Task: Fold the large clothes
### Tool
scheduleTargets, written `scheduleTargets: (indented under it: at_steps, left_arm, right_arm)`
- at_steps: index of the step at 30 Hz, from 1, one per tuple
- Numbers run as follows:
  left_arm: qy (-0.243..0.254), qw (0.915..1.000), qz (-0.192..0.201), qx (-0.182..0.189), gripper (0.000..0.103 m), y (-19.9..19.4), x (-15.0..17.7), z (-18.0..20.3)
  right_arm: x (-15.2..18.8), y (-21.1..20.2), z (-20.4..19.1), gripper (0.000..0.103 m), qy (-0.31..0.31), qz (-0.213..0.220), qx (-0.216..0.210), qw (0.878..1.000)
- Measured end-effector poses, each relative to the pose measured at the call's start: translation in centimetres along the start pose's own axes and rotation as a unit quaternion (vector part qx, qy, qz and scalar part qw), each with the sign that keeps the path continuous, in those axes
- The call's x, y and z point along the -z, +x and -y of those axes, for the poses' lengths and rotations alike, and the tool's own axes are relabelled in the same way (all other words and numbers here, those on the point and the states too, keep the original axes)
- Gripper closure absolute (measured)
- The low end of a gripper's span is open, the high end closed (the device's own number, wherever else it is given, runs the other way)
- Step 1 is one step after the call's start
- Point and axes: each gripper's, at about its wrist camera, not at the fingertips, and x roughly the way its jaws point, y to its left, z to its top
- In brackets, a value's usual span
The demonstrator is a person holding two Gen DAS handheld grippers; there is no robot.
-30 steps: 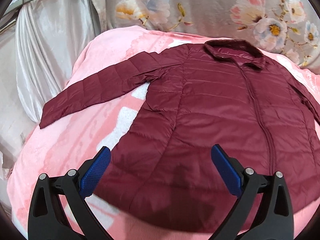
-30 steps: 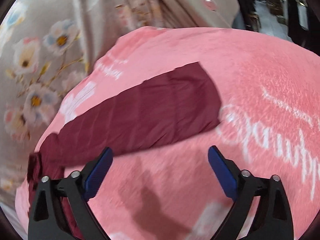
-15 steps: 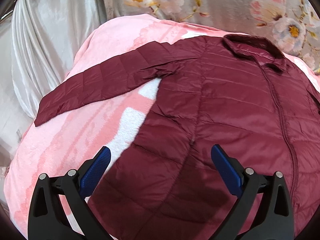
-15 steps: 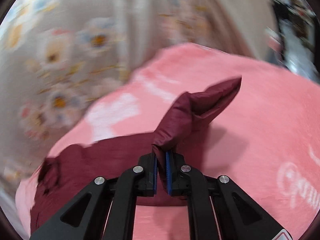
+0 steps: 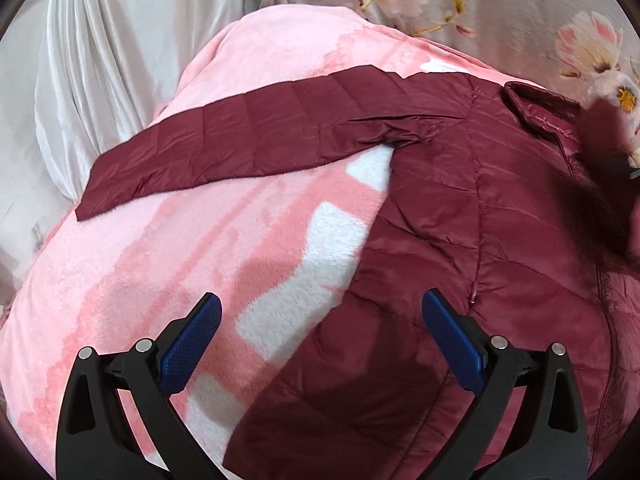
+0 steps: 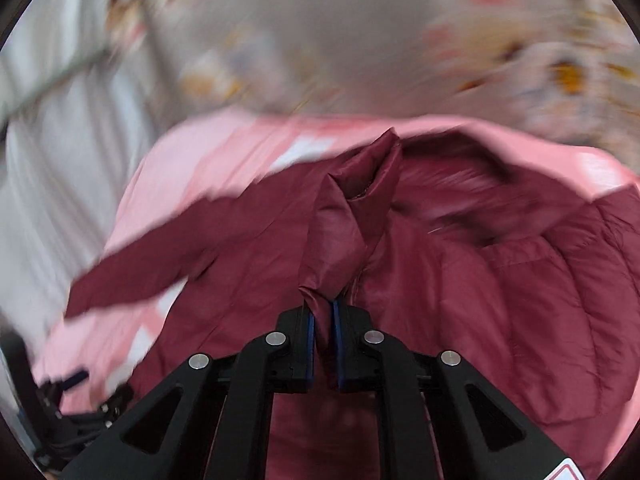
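The maroon quilted puffer jacket lies front-up on the pink blanket, zip closed, collar at the far end. Its one sleeve stretches out flat to the side, cuff near the blanket's edge. The other sleeve is bunched and lifted off the bed, its end pinched up above the jacket's body.

Your right gripper, jaws wide apart a second ago, has clamped the sleeve and swung it up over the jacket front. Your left gripper has drifted left; more blanket lies beneath it.
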Motion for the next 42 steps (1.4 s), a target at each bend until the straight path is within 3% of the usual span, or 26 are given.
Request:
scheduleTargets:
  at_steps: [1,3,5,6,8,12,15,18,20,21,22,23,24,25,26,27,28,29,30,32,35,39,42]
  left_arm:
    - [-0.003,1.0,-0.002,0.007,0.005,0.1,-0.2,-0.2]
    - [-0.01,0.9994,-0.008,0.031,0.005,0.3,-0.8,-0.4]
    - [-0.017,0.998,-0.012,0.06,0.005,0.2,-1.5,-0.2]
    - [-0.022,0.9963,-0.014,0.082,0.005,0.1,-2.1,0.1]
    - [-0.029,0.9915,-0.015,0.126,0.005,-0.2,-3.4,1.1]
    - [-0.017,0.9817,-0.021,0.188,0.005,0.2,-5.8,5.0]
    - [0.001,0.9785,-0.05,0.2,0.005,2.5,-6.9,8.5]
    - [0.002,0.9716,-0.107,0.211,0.009,6.0,-7.3,11.2]
    - [-0.003,0.9731,-0.116,0.199,0.016,7.1,-7.3,12.0]
    - [-0.002,0.9754,-0.104,0.194,0.026,6.9,-7.2,12.2]
    - [0.003,0.9762,-0.094,0.195,0.037,6.5,-7.3,12.6]
    - [0.01,0.9748,-0.095,0.201,0.061,6.5,-7.6,13.0]
    - [0.015,0.9742,-0.099,0.202,0.074,6.6,-7.9,13.3]
    - [0.02,0.9731,-0.099,0.207,0.081,6.6,-8.3,13.6]
    - [0.028,0.9727,-0.092,0.211,0.093,6.4,-8.8,14.1]
    - [0.036,0.9738,-0.084,0.208,0.095,6.1,-9.2,14.5]
    - [0.043,0.9746,-0.072,0.208,0.096,5.8,-9.8,15.0]
    - [0.049,0.9753,-0.054,0.208,0.097,5.0,-10.3,15.3]
    - [0.053,0.976,-0.036,0.208,0.097,4.2,-10.8,15.2]
    - [0.052,0.9753,-0.007,0.214,0.097,3.0,-11.6,14.8]
    - [0.067,0.9794,-0.004,0.191,0.096,4.0,-11.5,15.0]
    - [0.08,0.981,-0.055,0.168,0.096,9.1,-9.4,16.4]
    - [0.091,0.9833,-0.027,0.155,0.094,9.0,-8.7,16.7]
  right_arm:
    - [0.8,0.6,-1.4,0.088,-0.012,-0.006,0.001,1.0]
    - [1.5,1.4,-3.4,0.061,-0.039,-0.014,0.006,0.999]
    - [1.1,0.9,-3.7,0.044,-0.042,0.0,0.009,0.999]
    - [1.0,-0.4,-3.2,0.04,-0.036,0.021,0.013,0.999]
    - [0.4,-1.9,-1.8,0.037,-0.021,0.041,0.026,0.999]
    - [0.6,-4.9,5.4,0.034,0.057,0.063,0.076,0.994]
    - [1.7,-7.1,12.8,0.033,0.146,0.064,0.116,0.98]
    - [3.5,-8.6,18.7,0.033,0.213,0.069,0.15,0.963]
    - [4.4,-8.8,21.6,0.033,0.233,0.064,0.184,0.953]
    - [4.6,-8.6,22.7,0.033,0.239,0.06,0.196,0.949]
    - [4.9,-8.3,24.0,0.033,0.245,0.053,0.209,0.945]
    - [5.0,-7.8,25.0,0.033,0.25,0.045,0.216,0.943]
    - [5.1,-7.3,25.7,0.033,0.253,0.039,0.219,0.942]
    - [5.1,-6.9,26.1,0.033,0.253,0.035,0.22,0.942]
    - [4.9,-6.0,26.6,0.034,0.252,0.029,0.216,0.943]
    - [4.6,-5.2,26.7,0.05,0.248,0.023,0.212,0.945]
    - [4.5,-4.8,26.8,0.068,0.242,0.019,0.209,0.947]
    - [4.2,-4.1,26.7,0.103,0.231,0.009,0.206,0.951]
    - [3.7,-3.6,26.4,0.102,0.217,-0.004,0.213,0.953]
    - [3.2,-5.3,25.6,0.103,0.211,0.045,0.214,0.953]
    - [3.3,-6.8,25.1,0.103,0.207,0.073,0.226,0.949]
    - [5.1,-2.9,26.3,0.103,0.203,-0.005,0.241,0.949]
    - [5.4,-2.1,26.1,0.102,0.186,-0.019,0.253,0.949]
